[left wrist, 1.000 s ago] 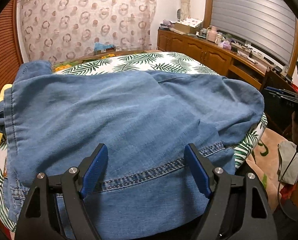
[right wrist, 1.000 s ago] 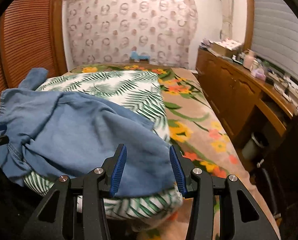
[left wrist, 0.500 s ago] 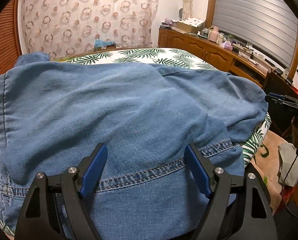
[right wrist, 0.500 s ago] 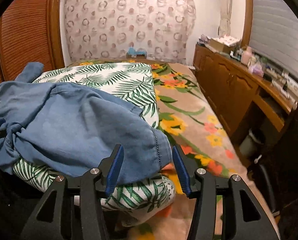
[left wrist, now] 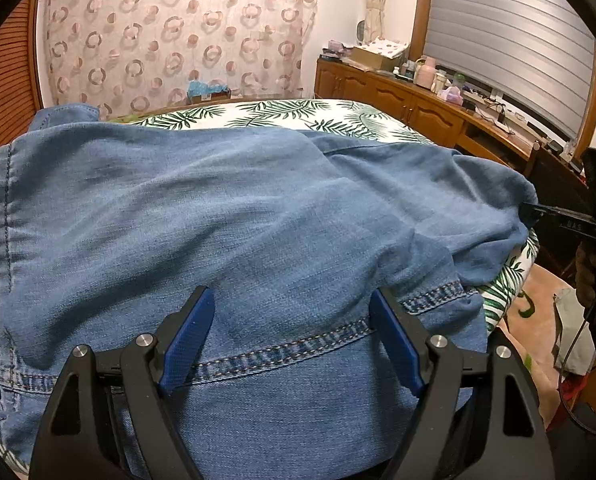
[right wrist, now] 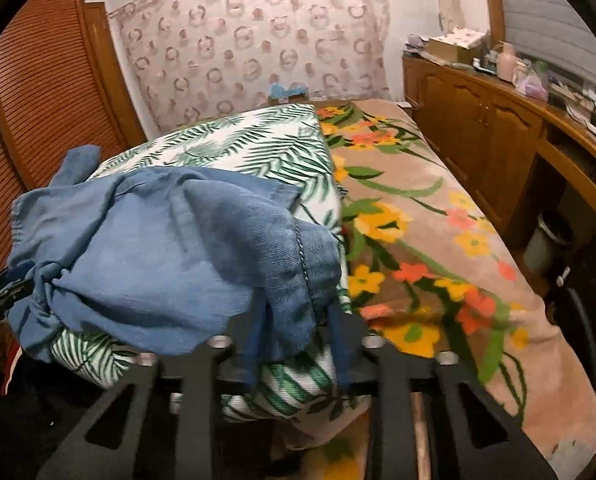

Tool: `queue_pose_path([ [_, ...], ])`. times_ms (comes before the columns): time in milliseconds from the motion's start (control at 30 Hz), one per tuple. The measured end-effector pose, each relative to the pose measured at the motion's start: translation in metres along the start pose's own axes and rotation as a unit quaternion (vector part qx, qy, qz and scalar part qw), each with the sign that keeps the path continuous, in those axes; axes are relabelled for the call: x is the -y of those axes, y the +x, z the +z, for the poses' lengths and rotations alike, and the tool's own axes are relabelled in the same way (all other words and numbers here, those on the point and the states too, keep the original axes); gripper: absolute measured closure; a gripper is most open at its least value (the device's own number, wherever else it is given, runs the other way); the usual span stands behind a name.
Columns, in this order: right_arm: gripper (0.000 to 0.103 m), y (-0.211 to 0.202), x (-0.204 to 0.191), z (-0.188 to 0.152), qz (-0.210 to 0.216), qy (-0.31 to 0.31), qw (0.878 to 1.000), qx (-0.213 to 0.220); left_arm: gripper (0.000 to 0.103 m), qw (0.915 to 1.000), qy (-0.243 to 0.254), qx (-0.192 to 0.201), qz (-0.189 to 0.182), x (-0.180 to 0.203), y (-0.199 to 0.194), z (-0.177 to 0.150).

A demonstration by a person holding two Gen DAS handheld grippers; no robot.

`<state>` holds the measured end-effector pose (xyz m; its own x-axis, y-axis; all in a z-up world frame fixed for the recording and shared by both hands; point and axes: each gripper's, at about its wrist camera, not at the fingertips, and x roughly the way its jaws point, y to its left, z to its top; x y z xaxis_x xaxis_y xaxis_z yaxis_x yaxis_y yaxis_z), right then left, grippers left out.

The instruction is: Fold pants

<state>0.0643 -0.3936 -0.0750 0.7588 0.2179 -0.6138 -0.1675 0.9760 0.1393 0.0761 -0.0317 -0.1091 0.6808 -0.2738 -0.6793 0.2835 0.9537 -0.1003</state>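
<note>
Left gripper (left wrist: 291, 336): jaws spread wide, blue pads apart, poised over the stitched hem band of the denim pants (left wrist: 225, 232), a stretch of that band lying between the pads; contact with the cloth cannot be confirmed.

Right gripper (right wrist: 293, 344): frame is motion-blurred here; jaws stand narrowly apart with a bunched corner of the pants (right wrist: 169, 252) between them. Whether the pads actually pinch the fabric cannot be told. In the left wrist view this gripper (left wrist: 538, 212) shows at the far right, its tip at the edge of the garment.

The pants lie rumpled across a leaf-print cushion (right wrist: 257, 148), draping over its near edge. The cushion sits on a bed covered by a floral blanket (right wrist: 418, 248).

Beyond: a wooden sideboard (right wrist: 478, 120) carrying assorted bottles and boxes along the right wall, a ring-patterned curtain (left wrist: 177, 40) at the far end, and slatted wooden doors (right wrist: 45, 92) on the left.
</note>
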Motion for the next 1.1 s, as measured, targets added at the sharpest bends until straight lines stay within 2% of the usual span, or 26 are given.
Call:
queue_pose_path([
  [67, 0.093, -0.007, -0.007, 0.005, 0.006, -0.013, 1.000, 0.009, 0.022, 1.0000, -0.003, 0.000, -0.001, -0.001, -0.001, 0.000],
  [267, 0.095, -0.034, -0.039, 0.035, 0.034, -0.051, 0.997, 0.049, 0.022, 0.9991, -0.037, 0.018, -0.005, -0.016, -0.022, 0.004],
  [467, 0.095, -0.052, -0.089, 0.072, 0.114, -0.093, 0.986, 0.078, 0.022, 0.9978, -0.043, 0.049, 0.009, -0.028, -0.050, 0.006],
  [600, 0.095, -0.058, -0.130, 0.093, 0.152, -0.130, 0.975, 0.097, 0.022, 0.9962, -0.051, 0.069, 0.012, -0.036, -0.069, 0.006],
  [833, 0.095, -0.068, -0.205, 0.122, 0.237, -0.185, 0.946, 0.122, 0.022, 0.9931, -0.060, 0.097, 0.028, -0.057, -0.102, 0.002],
  [933, 0.095, -0.063, -0.238, 0.124, 0.263, -0.214, 0.934, 0.116, 0.022, 0.9913, -0.067, 0.109, 0.035, -0.066, -0.115, -0.002],
  [1100, 0.095, -0.041, -0.268, 0.112, 0.277, -0.248, 0.924, 0.085, 0.022, 0.9874, -0.079, 0.128, 0.048, -0.082, -0.130, -0.008],
])
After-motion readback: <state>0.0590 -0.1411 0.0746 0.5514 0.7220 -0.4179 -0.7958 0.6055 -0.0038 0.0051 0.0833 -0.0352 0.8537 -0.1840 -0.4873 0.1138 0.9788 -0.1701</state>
